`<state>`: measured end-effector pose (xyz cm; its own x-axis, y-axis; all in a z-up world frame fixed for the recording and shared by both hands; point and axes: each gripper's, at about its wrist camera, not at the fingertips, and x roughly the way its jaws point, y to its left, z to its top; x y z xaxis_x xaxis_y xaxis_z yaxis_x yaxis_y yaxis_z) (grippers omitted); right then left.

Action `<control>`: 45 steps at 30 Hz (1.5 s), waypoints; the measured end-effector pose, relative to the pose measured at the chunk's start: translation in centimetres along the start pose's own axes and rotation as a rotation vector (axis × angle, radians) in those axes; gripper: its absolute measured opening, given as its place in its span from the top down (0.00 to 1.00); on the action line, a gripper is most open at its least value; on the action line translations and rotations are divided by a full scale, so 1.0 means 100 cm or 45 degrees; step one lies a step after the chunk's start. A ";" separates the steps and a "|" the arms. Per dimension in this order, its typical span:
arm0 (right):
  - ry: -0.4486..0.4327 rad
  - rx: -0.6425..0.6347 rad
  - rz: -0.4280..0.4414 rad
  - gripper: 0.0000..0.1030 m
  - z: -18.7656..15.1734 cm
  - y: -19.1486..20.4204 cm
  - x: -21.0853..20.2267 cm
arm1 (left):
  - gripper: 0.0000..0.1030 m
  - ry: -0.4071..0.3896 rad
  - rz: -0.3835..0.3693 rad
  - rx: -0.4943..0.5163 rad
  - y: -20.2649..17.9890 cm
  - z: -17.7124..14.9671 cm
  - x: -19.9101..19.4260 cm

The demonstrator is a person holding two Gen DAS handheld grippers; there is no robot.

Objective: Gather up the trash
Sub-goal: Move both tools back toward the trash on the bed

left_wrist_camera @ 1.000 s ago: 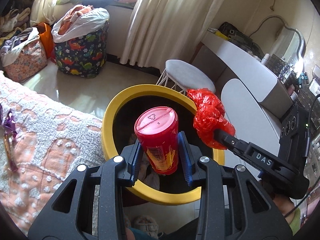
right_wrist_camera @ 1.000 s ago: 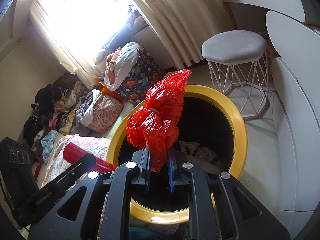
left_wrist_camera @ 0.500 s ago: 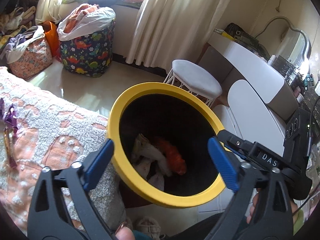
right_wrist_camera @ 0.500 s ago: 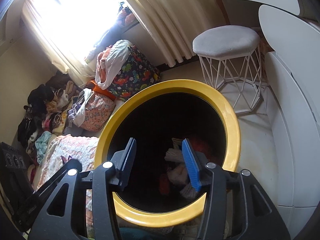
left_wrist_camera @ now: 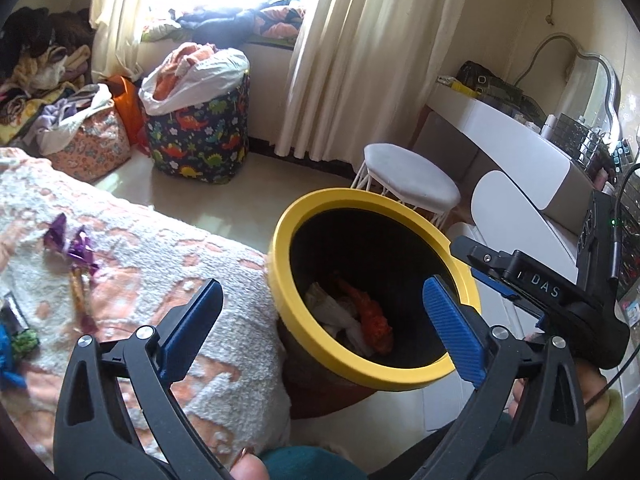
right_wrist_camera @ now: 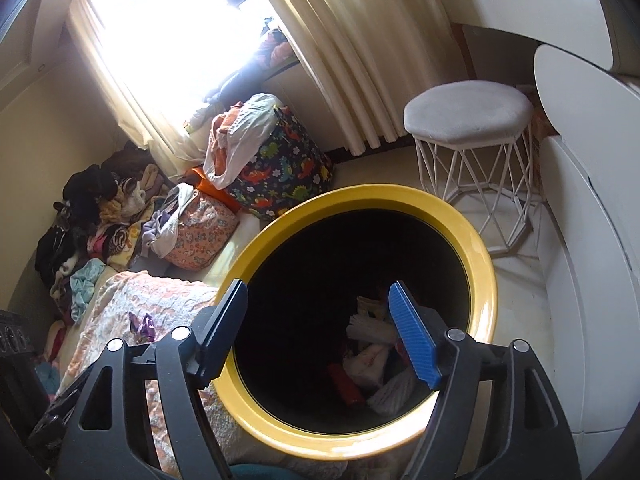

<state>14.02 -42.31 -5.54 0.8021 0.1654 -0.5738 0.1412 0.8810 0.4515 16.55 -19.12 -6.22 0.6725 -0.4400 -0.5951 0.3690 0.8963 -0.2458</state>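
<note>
A black bin with a yellow rim (left_wrist_camera: pixel 280 296) (right_wrist_camera: pixel 486 264) stands beside the bed. Inside lie white crumpled paper (left_wrist_camera: pixel 334 314) (right_wrist_camera: pixel 370 326), a red plastic bag (left_wrist_camera: pixel 370 316) and a red can (right_wrist_camera: pixel 346 386). My left gripper (left_wrist_camera: pixel 320 322) is open and empty, above the bin's left edge and the bed. My right gripper (right_wrist_camera: pixel 324 330) is open and empty, right over the bin's mouth; it also shows in the left wrist view (left_wrist_camera: pixel 532 284). Purple wrappers (left_wrist_camera: pixel 76 248) (right_wrist_camera: pixel 142 326) lie on the bedspread (left_wrist_camera: pixel 120 264).
A white stool (left_wrist_camera: pixel 408 176) (right_wrist_camera: pixel 468 110) stands behind the bin. A white dressing table (left_wrist_camera: pixel 516 152) runs along the right. A dinosaur-print hamper (left_wrist_camera: pixel 200 136) (right_wrist_camera: pixel 280 168) and a floral bag (left_wrist_camera: pixel 84 144) sit by the curtain (left_wrist_camera: pixel 360 56). Green and blue bits (left_wrist_camera: pixel 16 344) lie at the bed's left.
Both grippers opened: the left let go of the red can, the right let go of the red bag, and both now lie in the bin. The left gripper swung left toward the bed.
</note>
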 end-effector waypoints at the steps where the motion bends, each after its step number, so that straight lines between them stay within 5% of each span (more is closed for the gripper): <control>1: -0.011 -0.010 0.003 0.29 0.000 0.003 -0.001 | 0.11 -0.010 0.008 0.003 0.002 0.000 -0.003; 20: -0.058 -0.210 0.111 0.20 -0.011 0.060 -0.006 | 0.11 -0.102 0.136 -0.108 0.052 -0.006 -0.048; 45: 0.055 -0.434 0.272 0.19 -0.058 0.144 0.001 | 0.11 -0.172 0.423 -0.276 0.131 -0.025 -0.105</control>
<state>12.80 -27.00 -3.05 0.7666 0.3726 -0.5230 -0.2320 0.9201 0.3155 12.68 -2.63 -5.13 0.8157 -0.1154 -0.5668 -0.0159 0.9751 -0.2213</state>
